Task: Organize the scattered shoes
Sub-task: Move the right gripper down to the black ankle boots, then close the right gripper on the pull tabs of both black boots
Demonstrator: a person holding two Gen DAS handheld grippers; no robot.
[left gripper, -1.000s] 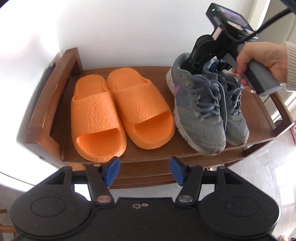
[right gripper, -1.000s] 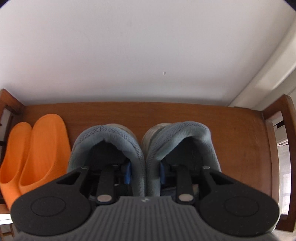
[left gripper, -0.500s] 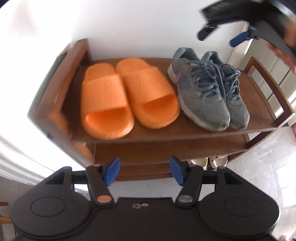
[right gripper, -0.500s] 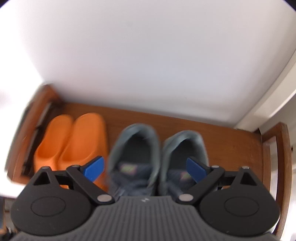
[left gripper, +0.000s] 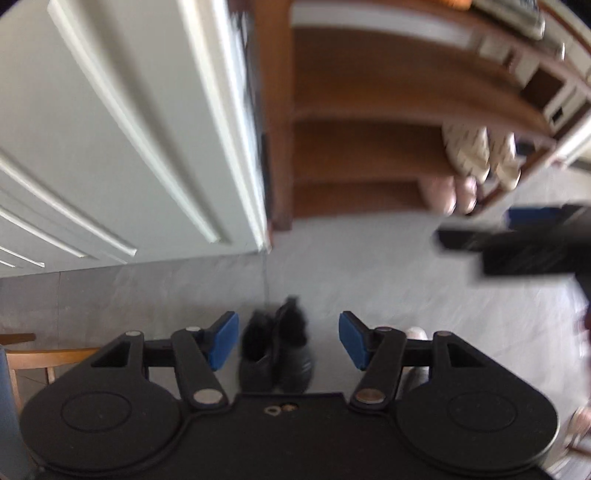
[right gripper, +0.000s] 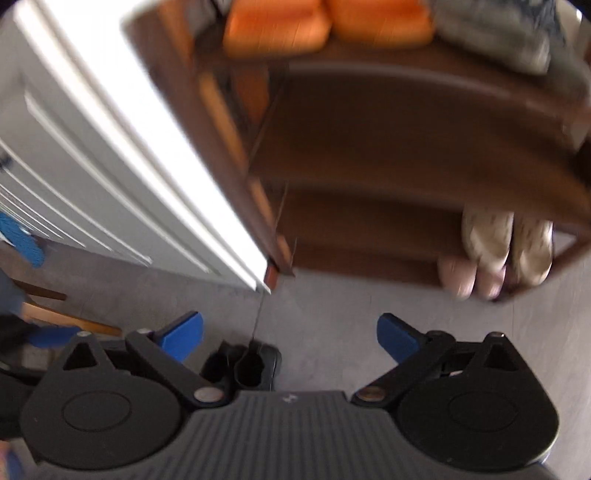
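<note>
A pair of black shoes [left gripper: 275,350] stands on the grey floor in front of the wooden shoe rack [left gripper: 369,96]. My left gripper [left gripper: 288,339] points down above them, open, and its blue pads touch nothing. The right gripper [right gripper: 290,336] is opening wide and holds nothing; in its view the black shoes [right gripper: 243,365] lie low and left of centre. It also shows blurred at the right of the left wrist view [left gripper: 517,243]. On top of the rack [right gripper: 369,147] sit orange slippers [right gripper: 325,22] and grey sneakers [right gripper: 498,33].
Beige shoes [right gripper: 506,240] and pink slippers [right gripper: 469,277] fill the right end of the lower shelves. A white panelled door [left gripper: 110,129] stands left of the rack. A wooden chair leg [left gripper: 37,358] is at the far left. Both views are motion-blurred.
The right gripper let go of the grey sneakers on the top shelf and opened wide. Both grippers swung down from the rack top towards the floor, bringing the black shoes into view.
</note>
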